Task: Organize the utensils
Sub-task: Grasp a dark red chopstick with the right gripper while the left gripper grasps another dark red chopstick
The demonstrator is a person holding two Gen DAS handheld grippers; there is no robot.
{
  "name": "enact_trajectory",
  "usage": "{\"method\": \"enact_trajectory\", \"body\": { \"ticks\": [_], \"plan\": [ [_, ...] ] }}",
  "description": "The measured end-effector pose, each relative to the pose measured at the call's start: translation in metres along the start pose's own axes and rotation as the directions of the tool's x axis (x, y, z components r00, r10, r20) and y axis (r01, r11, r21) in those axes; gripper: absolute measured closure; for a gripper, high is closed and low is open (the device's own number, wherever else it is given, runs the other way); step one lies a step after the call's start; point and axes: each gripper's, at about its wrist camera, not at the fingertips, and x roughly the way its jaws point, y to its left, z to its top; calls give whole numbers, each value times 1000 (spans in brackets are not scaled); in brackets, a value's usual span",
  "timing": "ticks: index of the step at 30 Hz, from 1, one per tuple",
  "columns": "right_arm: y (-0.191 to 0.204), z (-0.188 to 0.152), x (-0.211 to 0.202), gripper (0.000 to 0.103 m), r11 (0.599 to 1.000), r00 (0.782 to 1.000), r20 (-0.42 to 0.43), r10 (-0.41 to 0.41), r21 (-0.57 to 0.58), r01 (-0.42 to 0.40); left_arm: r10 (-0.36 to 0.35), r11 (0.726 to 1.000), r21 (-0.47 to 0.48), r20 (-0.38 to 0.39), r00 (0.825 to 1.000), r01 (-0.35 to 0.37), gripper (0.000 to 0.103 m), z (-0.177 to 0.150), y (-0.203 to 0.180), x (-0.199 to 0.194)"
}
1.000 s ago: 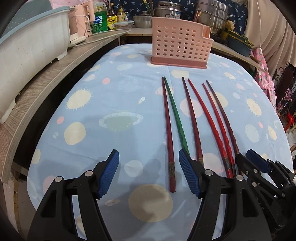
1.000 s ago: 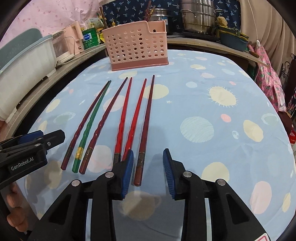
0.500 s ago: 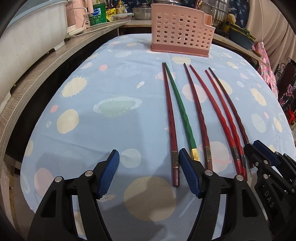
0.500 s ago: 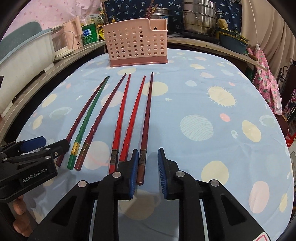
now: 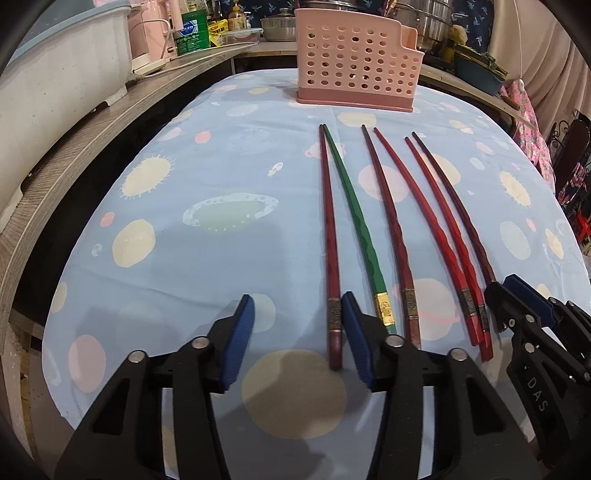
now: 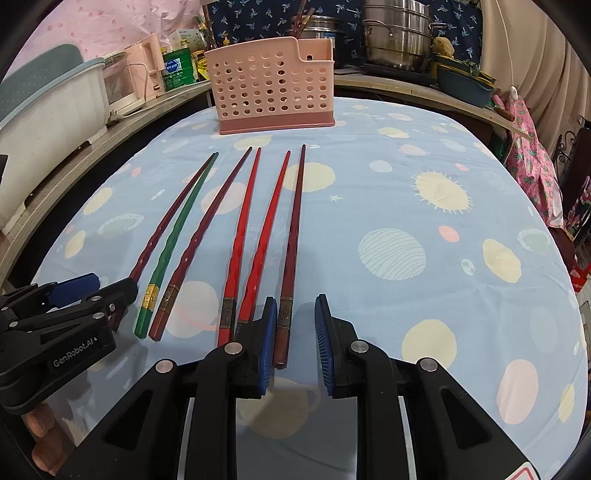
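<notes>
Several chopsticks lie side by side on the blue planet-print tablecloth (image 5: 207, 177), pointing at a pink perforated utensil basket (image 5: 354, 70) (image 6: 273, 88) at the far edge. My left gripper (image 5: 297, 339) is closing. The near end of the leftmost dark red chopstick (image 5: 328, 240) lies between its jaws, close to the right pad, with the left pad well clear. Beside it lies a green chopstick (image 5: 360, 225). My right gripper (image 6: 295, 343) stands narrowly open around the near end of the rightmost maroon chopstick (image 6: 291, 236), with a gap at the right pad.
A wooden counter (image 5: 74, 155) runs along the left with a white tub (image 5: 55, 74), a pink appliance and bottles. Steel pots (image 6: 399, 33) stand behind the basket. A person's fingers (image 6: 37, 424) show under the left gripper. Bare cloth lies to the right of the chopsticks.
The left jaws have come closer together around the dark red chopstick's end. The right jaws narrowed slightly about the maroon chopstick. Both grippers stayed roughly in place.
</notes>
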Motion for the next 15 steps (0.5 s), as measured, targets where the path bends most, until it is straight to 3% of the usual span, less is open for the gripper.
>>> {"method": "enact_trajectory", "body": {
  "ticks": [8,15],
  "plan": [
    [-6,0,-1,92,1000,1000,1,7,25,-7,-33,999,-25,-22,999,32,91,2,6,-1],
    [-12,-4,-7,96,999,1000,-1,12,45,-12,-60,998,-39,-40,997,58,95,1,11,-4]
  ]
}}
